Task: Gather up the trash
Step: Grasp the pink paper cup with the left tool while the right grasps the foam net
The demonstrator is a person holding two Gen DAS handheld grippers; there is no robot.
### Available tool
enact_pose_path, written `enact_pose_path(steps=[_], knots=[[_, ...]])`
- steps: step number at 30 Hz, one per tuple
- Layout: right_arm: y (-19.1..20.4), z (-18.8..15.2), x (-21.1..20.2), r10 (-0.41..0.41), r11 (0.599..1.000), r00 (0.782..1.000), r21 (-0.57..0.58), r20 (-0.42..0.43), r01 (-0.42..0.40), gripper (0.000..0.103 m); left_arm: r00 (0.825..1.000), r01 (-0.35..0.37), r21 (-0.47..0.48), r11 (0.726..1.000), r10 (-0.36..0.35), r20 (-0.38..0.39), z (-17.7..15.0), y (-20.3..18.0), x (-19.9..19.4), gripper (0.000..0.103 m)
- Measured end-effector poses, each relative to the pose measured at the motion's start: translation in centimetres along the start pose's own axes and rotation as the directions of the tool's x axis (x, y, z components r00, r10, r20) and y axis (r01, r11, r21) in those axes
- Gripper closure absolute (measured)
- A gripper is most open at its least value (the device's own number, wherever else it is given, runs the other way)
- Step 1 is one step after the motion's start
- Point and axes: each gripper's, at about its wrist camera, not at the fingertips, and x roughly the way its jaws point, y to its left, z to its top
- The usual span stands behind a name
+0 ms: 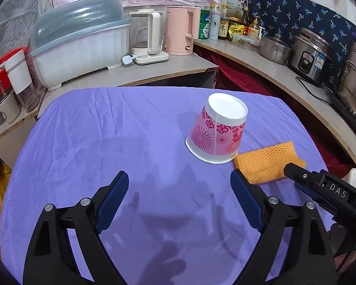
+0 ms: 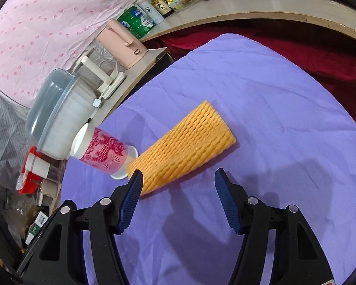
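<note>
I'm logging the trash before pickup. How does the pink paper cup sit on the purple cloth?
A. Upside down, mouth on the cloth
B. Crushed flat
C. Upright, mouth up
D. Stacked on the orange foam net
A: the pink paper cup shows its white base on top, its wide rim on the purple cloth.

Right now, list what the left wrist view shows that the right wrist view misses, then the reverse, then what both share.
Left wrist view only: the rice cooker, the steel pots, and both tongs, left tongs open and right tongs entering beside them.
Right wrist view only: floor clutter beside the table.
Both: paper cup, orange foam net, purple cloth, pink kettle.
</note>
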Motion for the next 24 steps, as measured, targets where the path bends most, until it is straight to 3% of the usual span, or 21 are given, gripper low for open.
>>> enact_pose_path(steps=[5,7,9,12,20,24], knots=[[-0.5,1.2,1.4,-0.02,1.0,1.0,0.021,0.006,0.02,0.047,1.0,0.001,-0.003,1.0,-0.001,0.003,1.0,-0.3,1.4,0.016],[-0.5,1.7,1.8,-0.027,0.999,1.0,0.027,0.009,0.027,0.055,1.0,0.006,-0.006,1.0,-0.006,0.003,1.4,-0.5,1.9,0.015],[-0.6,2.1,2.3,-0.043,0.999,0.999,0.021,0.006,0.043,0.077,1.0,0.014,-0.013,1.0,-0.014,-0.001,1.6,-0.7,2.3,0.014],[-0.9,2.3,2.3,-0.044,0.999,0.999,0.01,0.017,0.044,0.087,1.0,0.026,-0.02,0.999,-0.026,-0.005,1.9,-1.1,2.8,0.011],[-1.8,4.3,0.6,-0.021,1.0,0.996,0.008,0.087,0.021,0.091,1.0,0.009,-0.003,1.0,-0.009,0.006,3.1,-3.2,4.9,0.009],[-0.7,6.0,1.9,0.021,1.0,0.998,-0.021,0.063,-0.02,0.091,1.0,0.005,-0.014,1.0,-0.005,-0.003,3.2,-3.7,5.8,0.009]])
